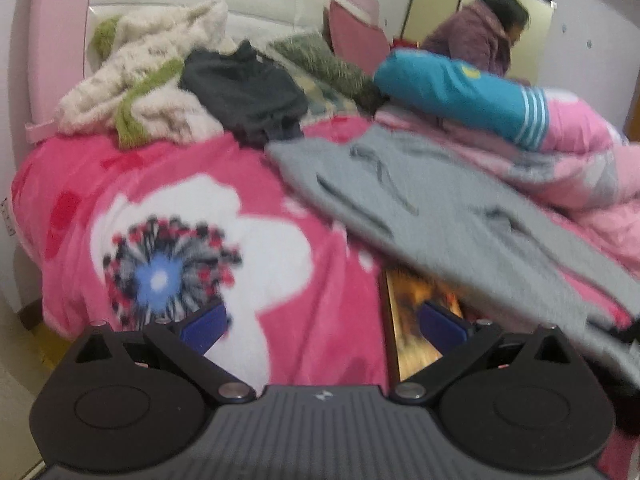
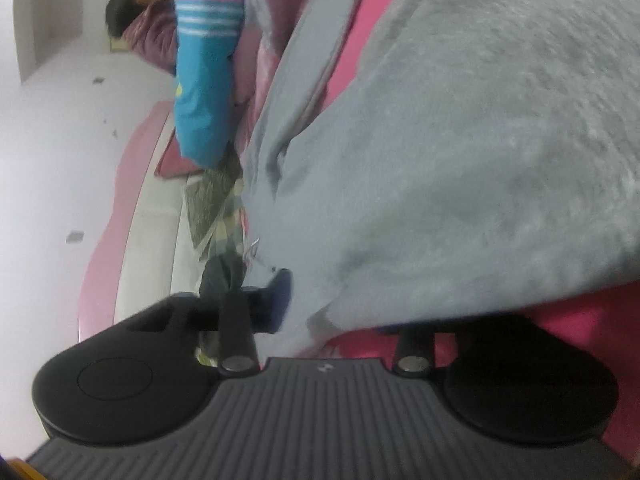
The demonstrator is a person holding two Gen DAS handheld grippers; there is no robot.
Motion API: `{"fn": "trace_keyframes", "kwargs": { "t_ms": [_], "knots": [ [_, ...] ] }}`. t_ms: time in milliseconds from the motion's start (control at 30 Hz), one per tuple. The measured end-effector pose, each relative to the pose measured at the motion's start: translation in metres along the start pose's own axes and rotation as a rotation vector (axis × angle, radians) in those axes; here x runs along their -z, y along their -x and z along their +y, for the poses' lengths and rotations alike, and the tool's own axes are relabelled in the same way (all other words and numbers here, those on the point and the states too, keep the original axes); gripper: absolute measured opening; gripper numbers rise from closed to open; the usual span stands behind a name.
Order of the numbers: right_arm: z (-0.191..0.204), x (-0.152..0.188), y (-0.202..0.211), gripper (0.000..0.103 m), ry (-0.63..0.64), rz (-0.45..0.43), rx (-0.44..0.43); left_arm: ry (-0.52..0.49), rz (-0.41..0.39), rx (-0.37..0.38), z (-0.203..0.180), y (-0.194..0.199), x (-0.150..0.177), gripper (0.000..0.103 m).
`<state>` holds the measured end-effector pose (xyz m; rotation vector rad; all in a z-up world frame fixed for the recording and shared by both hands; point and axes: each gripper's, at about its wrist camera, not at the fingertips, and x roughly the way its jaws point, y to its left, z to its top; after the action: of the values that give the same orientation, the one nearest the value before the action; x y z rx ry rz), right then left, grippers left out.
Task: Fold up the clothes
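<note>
A grey fleece garment (image 1: 440, 208) lies spread across the pink flowered blanket (image 1: 200, 220), and its near edge hangs over the bed's side. My left gripper (image 1: 324, 326) hovers open over the blanket, blue pads (image 1: 204, 324) wide apart with nothing between them. In the right wrist view the picture is rolled sideways and the grey garment (image 2: 460, 160) fills the right half. My right gripper (image 2: 332, 312) is narrowed onto that garment's edge. One blue pad (image 2: 280, 296) presses the fabric, and the cloth hides the other finger.
Piled near the headboard are a cream fluffy garment (image 1: 140, 80), a dark grey garment (image 1: 244, 96) and a green knit (image 1: 320, 60). A blue striped-cuff garment (image 1: 460, 92) rests on a pink quilt (image 1: 580, 168). A person in a purple jacket (image 1: 476, 36) is beyond the bed. A wooden panel (image 1: 412, 340) shows below the grey garment.
</note>
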<state>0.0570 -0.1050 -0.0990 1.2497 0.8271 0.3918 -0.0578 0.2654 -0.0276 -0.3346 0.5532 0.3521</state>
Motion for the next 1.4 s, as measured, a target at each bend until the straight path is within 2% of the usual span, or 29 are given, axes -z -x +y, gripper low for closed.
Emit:
{"fn": "trace_keyframes", "kwargs": {
  "t_ms": [33, 167, 267, 333, 433, 533, 600, 667, 867, 933, 967, 1000, 1033, 1200, 1400],
  "knots": [
    [-0.002, 0.001, -0.002, 0.019, 0.003, -0.004, -0.001, 0.013, -0.014, 0.004, 0.003, -0.002, -0.006, 0.103],
    [-0.01, 0.002, 0.0, 0.009, 0.023, -0.009, -0.028, 0.084, -0.042, 0.051, 0.014, -0.019, -0.03, 0.102],
    [-0.013, 0.0, -0.001, 0.008, 0.022, -0.005, -0.049, 0.126, -0.03, 0.082, 0.02, -0.041, -0.047, 0.096],
    [-0.013, -0.001, -0.001, 0.008, 0.032, -0.004, -0.048, 0.143, -0.014, 0.078, 0.023, -0.059, -0.059, 0.086],
    [-0.012, -0.002, -0.003, 0.008, 0.024, 0.004, -0.057, 0.201, 0.051, 0.081, 0.033, -0.09, -0.076, 0.079],
    [-0.014, -0.004, 0.001, 0.008, 0.002, 0.009, -0.065, 0.279, 0.105, 0.133, 0.04, -0.112, -0.088, 0.078],
    [-0.017, -0.006, 0.005, 0.008, -0.01, 0.007, -0.071, 0.292, 0.14, 0.167, 0.039, -0.127, -0.093, 0.077],
    [-0.02, -0.007, 0.008, 0.008, -0.019, 0.003, -0.077, 0.3, 0.173, 0.178, 0.037, -0.139, -0.094, 0.071],
    [-0.023, -0.012, 0.019, 0.008, -0.015, -0.012, -0.083, 0.301, 0.199, 0.157, 0.03, -0.161, -0.096, 0.047],
    [-0.023, -0.014, 0.02, 0.008, 0.006, -0.019, -0.082, 0.288, 0.197, 0.148, 0.028, -0.166, -0.098, 0.029],
    [-0.023, -0.014, 0.021, 0.008, 0.018, -0.022, -0.08, 0.277, 0.192, 0.144, 0.026, -0.167, -0.098, 0.026],
    [-0.021, -0.016, 0.022, 0.007, 0.037, -0.03, -0.074, 0.266, 0.188, 0.14, 0.024, -0.168, -0.099, 0.016],
    [-0.019, -0.017, 0.023, 0.006, 0.057, -0.038, -0.069, 0.255, 0.182, 0.135, 0.022, -0.169, -0.1, 0.011],
    [-0.003, -0.03, 0.032, 0.003, 0.174, -0.099, -0.066, 0.185, 0.109, 0.152, 0.005, -0.16, -0.112, 0.007],
    [0.036, -0.063, 0.035, 0.002, 0.361, -0.18, -0.077, 0.145, 0.037, 0.187, -0.029, -0.162, -0.139, 0.006]
  ]
}}
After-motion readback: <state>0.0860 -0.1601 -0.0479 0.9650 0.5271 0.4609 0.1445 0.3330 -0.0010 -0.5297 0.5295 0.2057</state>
